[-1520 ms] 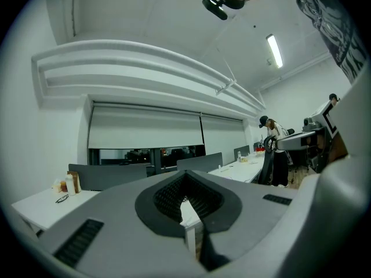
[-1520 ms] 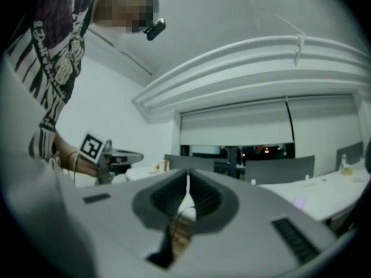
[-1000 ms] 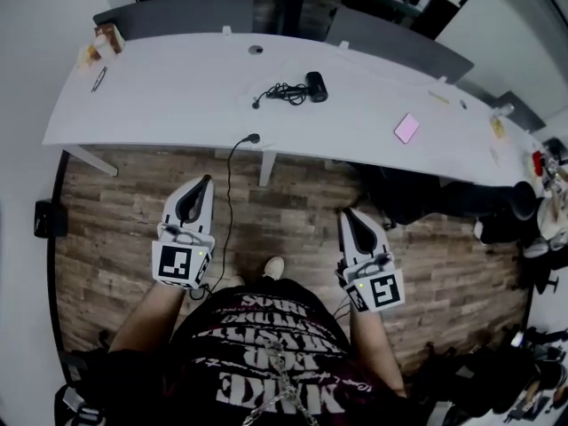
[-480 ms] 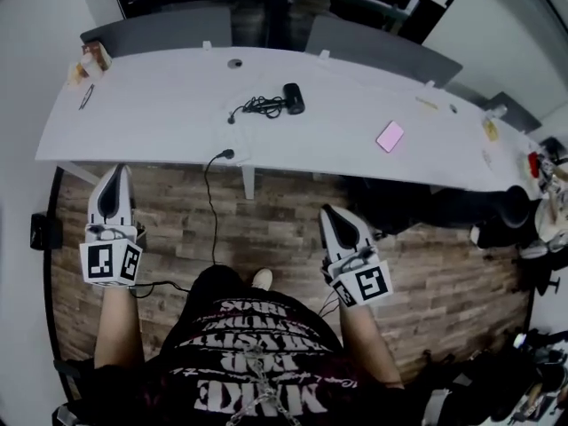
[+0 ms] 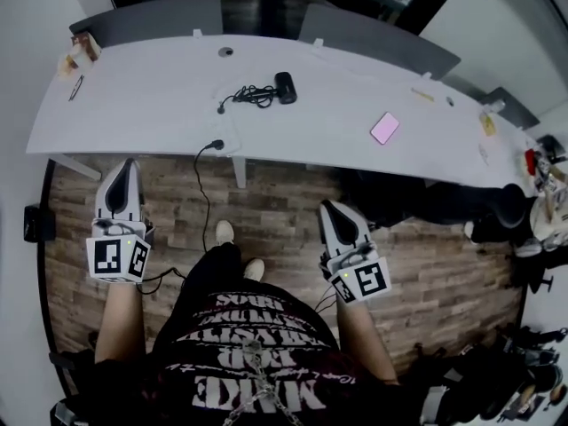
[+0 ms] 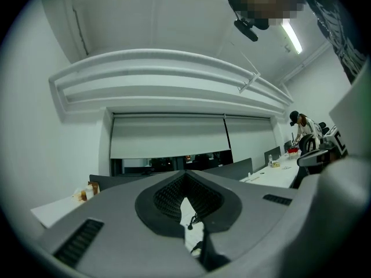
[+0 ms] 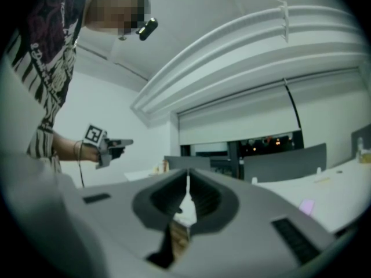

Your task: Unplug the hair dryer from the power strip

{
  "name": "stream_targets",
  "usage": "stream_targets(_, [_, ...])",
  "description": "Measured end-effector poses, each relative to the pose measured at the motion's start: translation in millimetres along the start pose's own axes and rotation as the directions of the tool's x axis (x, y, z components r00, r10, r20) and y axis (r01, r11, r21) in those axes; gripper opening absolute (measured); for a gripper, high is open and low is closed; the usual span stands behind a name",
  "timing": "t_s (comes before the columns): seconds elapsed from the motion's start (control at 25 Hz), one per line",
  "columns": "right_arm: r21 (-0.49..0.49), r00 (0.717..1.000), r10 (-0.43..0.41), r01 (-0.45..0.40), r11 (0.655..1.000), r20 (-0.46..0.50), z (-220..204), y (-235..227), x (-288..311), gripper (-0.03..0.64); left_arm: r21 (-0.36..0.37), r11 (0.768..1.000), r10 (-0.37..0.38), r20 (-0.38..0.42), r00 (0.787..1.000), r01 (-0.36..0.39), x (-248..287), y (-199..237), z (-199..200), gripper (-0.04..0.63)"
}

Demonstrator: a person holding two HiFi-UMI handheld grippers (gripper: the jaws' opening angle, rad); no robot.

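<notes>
A black hair dryer (image 5: 284,87) lies on the long white table (image 5: 133,105) with its bundled cord (image 5: 251,97) to its left. A black plug (image 5: 216,145) sits at the table's front edge, and a thin cable (image 5: 205,202) drops from it to the wooden floor. I cannot make out a power strip. My left gripper (image 5: 130,161) (image 6: 185,172) is held level short of the table, left of the cable, shut and empty. My right gripper (image 5: 326,204) (image 7: 187,172) is also shut and empty, further right and back from the table.
A pink flat item (image 5: 384,128) lies right of the dryer. Small items (image 5: 71,60) sit at the table's left end. Grey chair backs (image 5: 146,16) line the far side. Dark bags (image 5: 444,202) lie under the table's right part. Another person (image 6: 301,129) stands far right.
My left gripper has swung well to the left and risen a little. My right gripper has shifted slightly left. The table now lies closer and a foot has stepped forward.
</notes>
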State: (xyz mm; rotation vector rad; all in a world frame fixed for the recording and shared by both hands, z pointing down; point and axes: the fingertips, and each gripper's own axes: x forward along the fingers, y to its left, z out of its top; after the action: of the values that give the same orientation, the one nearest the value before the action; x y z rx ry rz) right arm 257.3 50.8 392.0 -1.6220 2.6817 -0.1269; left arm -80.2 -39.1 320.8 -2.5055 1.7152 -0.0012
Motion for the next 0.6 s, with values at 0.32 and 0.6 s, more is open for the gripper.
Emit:
stream_targets(0.32, [0.004,1.0,0.021,-0.021,1.0,-0.019,-6.0,-5.6,26.8,0.037,-0.004,0.998,-0.06,-0.041,0.997,0.06,23.0,-25.6,-25.5,0.023])
stream_targets(0.6, [0.023,0.997,0.059,-0.058,0.998,-0.059,-20.9,-3.4,63.2,0.037,-0.027,0.997,-0.067,-0.051,0.996,0.066,43.9,-10.5,-37.3,0.023])
